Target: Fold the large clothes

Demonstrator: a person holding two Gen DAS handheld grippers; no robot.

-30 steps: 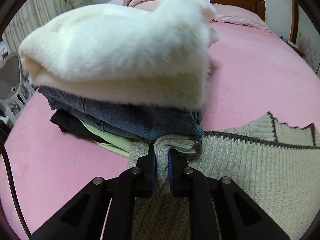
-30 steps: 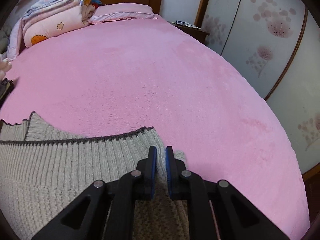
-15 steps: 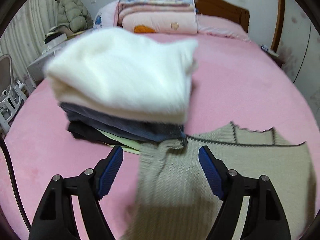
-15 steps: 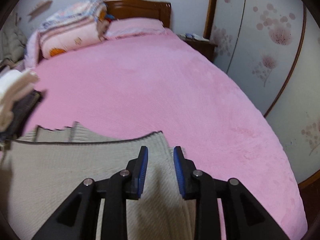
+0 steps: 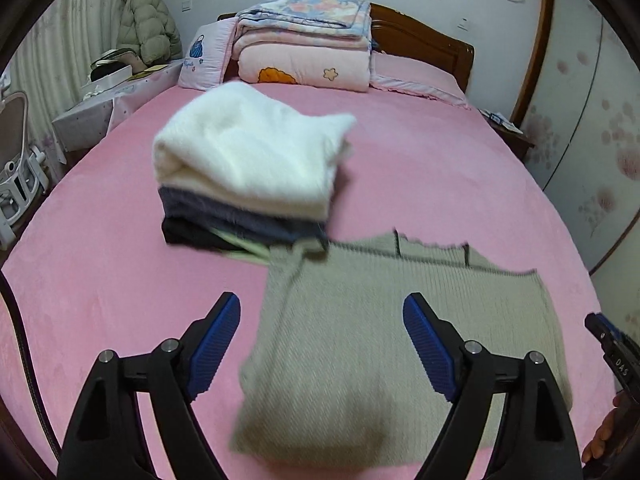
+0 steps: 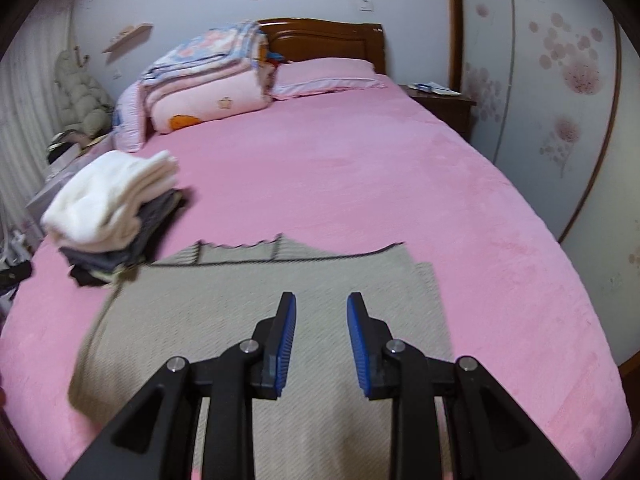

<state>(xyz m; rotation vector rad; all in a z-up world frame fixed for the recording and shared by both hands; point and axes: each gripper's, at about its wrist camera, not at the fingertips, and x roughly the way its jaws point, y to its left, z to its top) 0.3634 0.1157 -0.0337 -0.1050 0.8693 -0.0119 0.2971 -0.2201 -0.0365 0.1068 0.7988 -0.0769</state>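
Left wrist view: your left gripper [image 5: 322, 344] hangs with its jaws wide apart above the grey sweater [image 5: 360, 352], which lies flat on the near part of the pink bed [image 5: 440, 184]. Your right gripper [image 6: 321, 344] is also spread, holding nothing. A pile of folded clothes [image 5: 248, 168] sits just beyond the sweater's far left corner. Quilts [image 5: 304, 48] are stacked against the far wooden headboard [image 5: 424, 46].

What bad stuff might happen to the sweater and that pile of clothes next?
The grey ribbed knit sweater has a corner touching the stack of folded clothes, so tugging it might topple the fluffy white top layer. Both the left tool and right tool are open, so the fold may loosen.
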